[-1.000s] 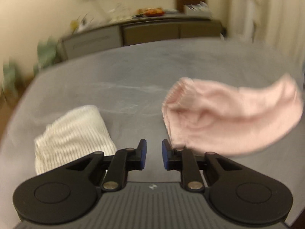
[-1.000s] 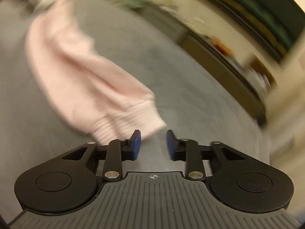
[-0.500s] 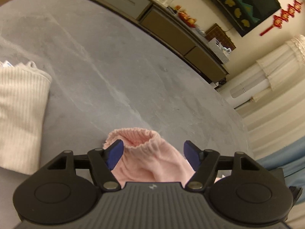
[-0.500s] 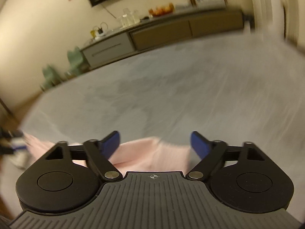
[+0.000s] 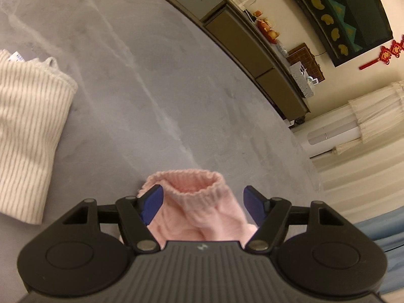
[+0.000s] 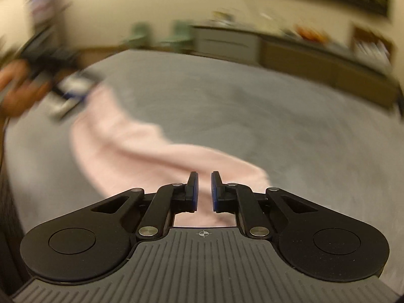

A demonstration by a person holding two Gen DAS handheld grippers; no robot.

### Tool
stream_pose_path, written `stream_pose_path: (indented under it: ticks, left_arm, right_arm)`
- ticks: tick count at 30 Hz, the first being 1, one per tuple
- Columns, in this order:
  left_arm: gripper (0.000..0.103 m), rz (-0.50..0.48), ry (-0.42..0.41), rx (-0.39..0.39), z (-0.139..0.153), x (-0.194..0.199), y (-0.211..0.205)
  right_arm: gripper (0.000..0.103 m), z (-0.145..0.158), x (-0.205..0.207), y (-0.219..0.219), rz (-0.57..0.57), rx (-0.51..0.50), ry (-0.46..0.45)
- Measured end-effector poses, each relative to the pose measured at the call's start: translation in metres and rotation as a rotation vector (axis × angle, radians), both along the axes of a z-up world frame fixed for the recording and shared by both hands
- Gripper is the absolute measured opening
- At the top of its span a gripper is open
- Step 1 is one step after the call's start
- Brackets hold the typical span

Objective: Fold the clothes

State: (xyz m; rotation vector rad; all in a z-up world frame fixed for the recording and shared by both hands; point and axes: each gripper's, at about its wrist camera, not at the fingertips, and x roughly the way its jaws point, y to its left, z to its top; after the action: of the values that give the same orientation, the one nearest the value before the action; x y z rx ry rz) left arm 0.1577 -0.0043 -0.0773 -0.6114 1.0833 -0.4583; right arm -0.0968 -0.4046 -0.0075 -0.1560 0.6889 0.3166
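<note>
A pink knit garment (image 6: 141, 151) lies stretched across the grey table (image 5: 151, 88). Its ribbed cuff (image 5: 194, 184) sits between the fingers of my left gripper (image 5: 203, 194), which is open; the left pad touches the cuff's edge and the right pad stands off it. The jaws of my right gripper (image 6: 204, 192) are closing on the garment's other end, with only a narrow gap left and pink cloth in it. In the blurred right wrist view, the left gripper (image 6: 68, 88) and the hand (image 6: 15, 96) holding it show at the garment's far end.
A folded white ribbed garment (image 5: 27, 131) lies on the table to the left of the cuff. A long low sideboard (image 5: 252, 45) with small items on top runs along the wall beyond the table. Curtains (image 5: 373, 116) hang at the right.
My left gripper rolled, opened wide and came down around the pink cuff, then kept still. My right gripper opened wide over the garment's other end, then closed to a narrow gap.
</note>
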Motion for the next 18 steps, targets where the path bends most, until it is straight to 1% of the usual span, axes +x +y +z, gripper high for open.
stream_pose_path:
  ticks: [2, 3, 4, 5, 6, 7, 8, 10, 12, 14, 15, 16, 17, 18]
  left_arm:
    - [0.071, -0.002, 0.006, 0.000, 0.000, 0.004, -0.006]
    - [0.071, 0.001, 0.011, 0.001, -0.001, 0.006, -0.009]
    - [0.071, 0.008, 0.020, 0.001, -0.002, 0.008, -0.012]
    - [0.071, 0.009, 0.030, -0.005, -0.004, 0.009, -0.014]
    - [0.071, 0.011, 0.041, -0.011, -0.006, 0.011, -0.016]
    - [0.071, 0.012, 0.052, -0.018, -0.007, 0.012, -0.017]
    - [0.071, 0.014, 0.063, -0.024, -0.009, 0.013, -0.019]
    - [0.071, 0.009, 0.081, -0.025, -0.013, 0.014, -0.023]
    - [0.071, -0.002, 0.092, -0.007, -0.016, 0.015, -0.027]
    - [0.071, -0.008, 0.097, 0.007, -0.019, 0.016, -0.029]
    - [0.071, -0.005, 0.096, 0.005, -0.019, 0.016, -0.029]
    - [0.071, -0.002, 0.094, 0.003, -0.018, 0.016, -0.028]
    - [0.071, 0.001, 0.092, 0.001, -0.018, 0.016, -0.027]
    - [0.071, 0.002, 0.086, -0.003, -0.016, 0.016, -0.025]
  right_arm:
    - [0.011, -0.002, -0.004, 0.013, 0.032, -0.047, -0.001]
    - [0.014, -0.003, -0.002, 0.013, 0.015, -0.056, 0.003]
    - [0.032, -0.003, 0.003, 0.009, -0.021, -0.045, 0.000]
    - [0.043, -0.003, 0.009, 0.002, -0.063, -0.026, -0.008]
    - [0.063, -0.002, 0.016, -0.004, -0.105, -0.008, -0.015]
    - [0.069, -0.002, 0.022, -0.011, -0.147, 0.011, -0.023]
    - [0.071, -0.003, 0.030, -0.017, -0.172, 0.026, -0.019]
    - [0.080, -0.007, 0.047, -0.029, -0.204, 0.052, 0.003]
    - [0.080, -0.011, 0.065, -0.041, -0.235, 0.078, 0.024]
    - [0.078, -0.022, 0.081, -0.049, -0.233, 0.094, 0.088]
    - [0.070, -0.029, 0.087, -0.052, -0.222, 0.103, 0.131]
    - [0.058, -0.034, 0.090, -0.052, -0.209, 0.110, 0.159]
    - [0.058, -0.037, 0.090, -0.052, -0.196, 0.113, 0.176]
    - [0.052, -0.037, 0.090, -0.051, -0.177, 0.109, 0.188]
